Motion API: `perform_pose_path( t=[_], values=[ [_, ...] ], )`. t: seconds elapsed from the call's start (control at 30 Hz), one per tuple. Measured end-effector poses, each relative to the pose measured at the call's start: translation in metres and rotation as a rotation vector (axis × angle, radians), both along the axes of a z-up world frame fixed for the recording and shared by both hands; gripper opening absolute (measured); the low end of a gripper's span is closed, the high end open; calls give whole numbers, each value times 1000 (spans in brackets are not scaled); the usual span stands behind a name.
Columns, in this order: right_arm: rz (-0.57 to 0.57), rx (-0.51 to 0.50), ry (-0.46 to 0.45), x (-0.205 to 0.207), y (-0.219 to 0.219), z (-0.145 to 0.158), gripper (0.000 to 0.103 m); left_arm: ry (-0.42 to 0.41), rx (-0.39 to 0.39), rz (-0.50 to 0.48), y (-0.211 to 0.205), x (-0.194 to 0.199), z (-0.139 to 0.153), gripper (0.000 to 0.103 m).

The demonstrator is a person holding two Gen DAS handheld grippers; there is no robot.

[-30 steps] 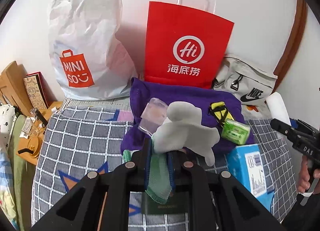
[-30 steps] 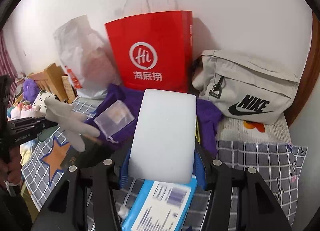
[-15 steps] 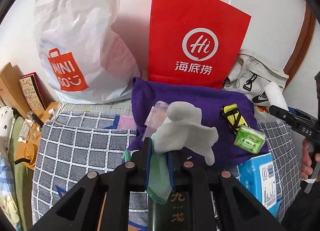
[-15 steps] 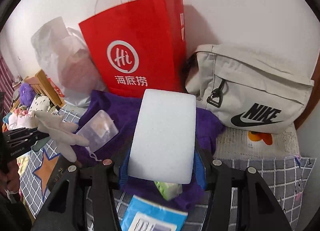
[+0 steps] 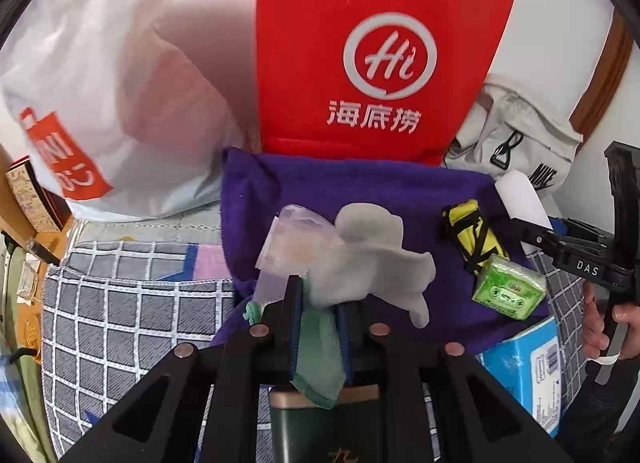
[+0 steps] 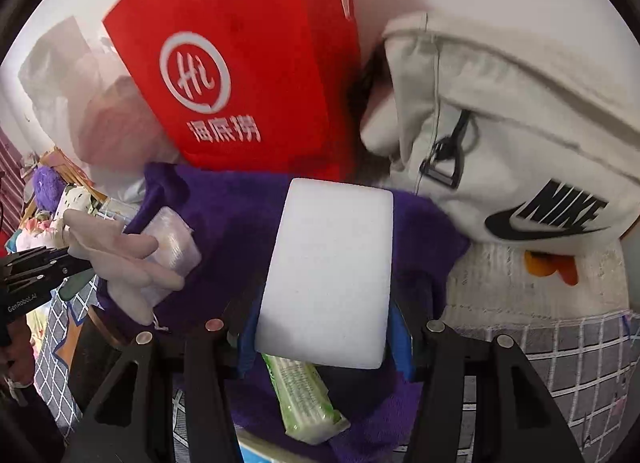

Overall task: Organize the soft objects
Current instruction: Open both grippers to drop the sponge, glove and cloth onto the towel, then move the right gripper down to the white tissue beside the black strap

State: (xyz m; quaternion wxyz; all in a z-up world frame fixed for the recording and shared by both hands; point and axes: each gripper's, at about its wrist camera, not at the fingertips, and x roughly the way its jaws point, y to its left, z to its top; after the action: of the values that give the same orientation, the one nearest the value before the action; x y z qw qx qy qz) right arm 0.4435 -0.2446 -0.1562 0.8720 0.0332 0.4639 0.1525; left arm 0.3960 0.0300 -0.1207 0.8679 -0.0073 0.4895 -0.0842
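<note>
Right wrist view: right gripper (image 6: pixel 324 347) squeezing flat white foam sponge (image 6: pixel 330 279), left gripper (image 5: pixel 318 327) pinching grey-green cloth glove (image 5: pixel 372 263). Carrying both over purple fluffy towel (image 5: pixel 360 191). Next, probably lowering and letting go softly.

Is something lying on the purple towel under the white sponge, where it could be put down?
Yes. A green tissue pack lies on the purple towel directly below the white sponge, which the right gripper holds.
</note>
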Motion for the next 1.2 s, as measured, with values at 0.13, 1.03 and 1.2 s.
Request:
perform_pose_path(
  t=[0.13, 1.03, 1.2],
  values=[
    [24, 26, 43, 6, 3, -13, 53, 20, -6, -7, -5, 10, -11, 18],
    [-3, -78, -79, -42, 19, 26, 80, 33, 36, 44, 6, 10, -7, 75],
    [6, -46, -89, -78, 27, 36, 80, -2, 37, 64, 19, -20, 11, 75]
  ],
)
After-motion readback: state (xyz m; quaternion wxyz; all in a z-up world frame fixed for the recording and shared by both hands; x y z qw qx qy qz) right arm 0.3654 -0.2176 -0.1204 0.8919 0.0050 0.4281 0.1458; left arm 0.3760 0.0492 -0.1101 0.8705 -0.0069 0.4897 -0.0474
